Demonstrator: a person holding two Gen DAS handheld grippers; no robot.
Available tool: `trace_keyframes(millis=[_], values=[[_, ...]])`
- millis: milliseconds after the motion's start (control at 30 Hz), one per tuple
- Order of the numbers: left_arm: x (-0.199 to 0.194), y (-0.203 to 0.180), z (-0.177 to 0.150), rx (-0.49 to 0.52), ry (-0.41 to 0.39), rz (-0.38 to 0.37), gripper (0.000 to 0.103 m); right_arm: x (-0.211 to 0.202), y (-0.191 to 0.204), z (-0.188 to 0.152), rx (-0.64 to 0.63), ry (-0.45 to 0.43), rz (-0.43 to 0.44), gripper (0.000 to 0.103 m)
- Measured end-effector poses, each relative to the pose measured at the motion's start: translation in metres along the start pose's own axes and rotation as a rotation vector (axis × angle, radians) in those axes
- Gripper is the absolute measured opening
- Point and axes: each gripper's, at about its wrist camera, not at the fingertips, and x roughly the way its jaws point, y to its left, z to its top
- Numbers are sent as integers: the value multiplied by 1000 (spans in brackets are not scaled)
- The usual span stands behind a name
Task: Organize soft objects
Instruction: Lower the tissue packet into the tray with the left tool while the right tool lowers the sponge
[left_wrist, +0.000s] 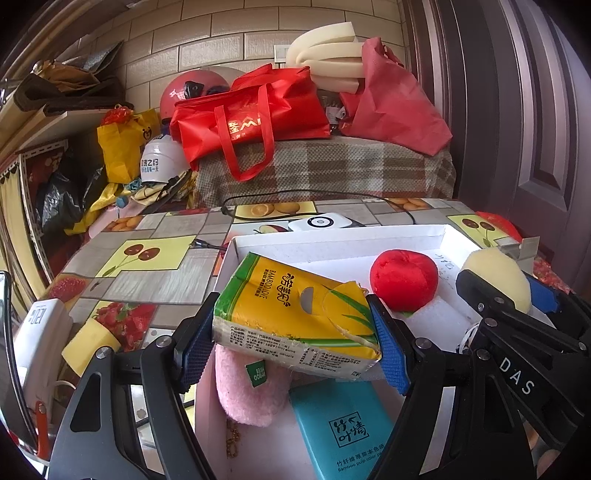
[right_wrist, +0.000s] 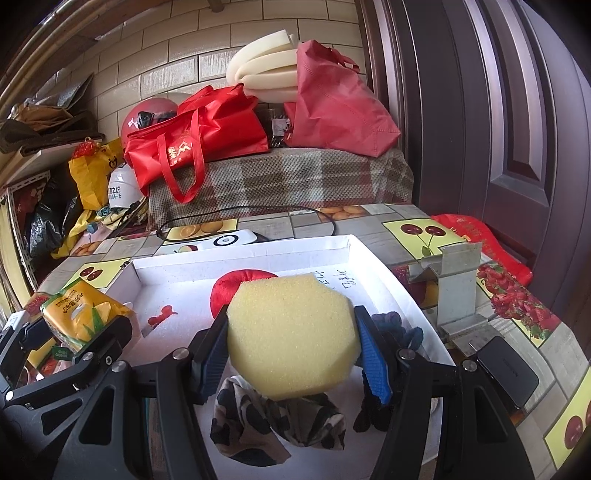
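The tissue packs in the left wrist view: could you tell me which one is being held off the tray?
The yellow tissue pack, clamped between the left gripper's blue fingers; the teal tissue pack lies flat below it.

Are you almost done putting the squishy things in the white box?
Partly. Already in the white box: the red plush ball, pink fuzzy slipper, teal tissue pack, camouflage cloth.
In hand: left gripper holds the yellow tissue pack, right gripper the yellow sponge.
Left: another yellow sponge on the table.

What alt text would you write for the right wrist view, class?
The right gripper holds a yellow sponge above a white tray containing a red plush ball and camouflage cloth. At left, the left gripper holds a yellow tissue pack.
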Motion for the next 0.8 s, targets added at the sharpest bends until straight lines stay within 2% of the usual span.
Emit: trace_keyframes(millis=[167,267,333,500,800], values=[[-3,3,3,3,-16,9,77,-3,1,2,-6,-35,-9,65],[-4,11,6,-9,-71,22,77,-11,7,4,-39,-110,-32,65],[3,16,12,-10,-68,23,77,-12,11,5,-63,-131,-41,65],[3,8,16,29,-75,17,77,-1,4,10,-31,-94,-35,65],[1,13,22,21,-94,-18,77,4,3,12,-13,-71,-38,67]])
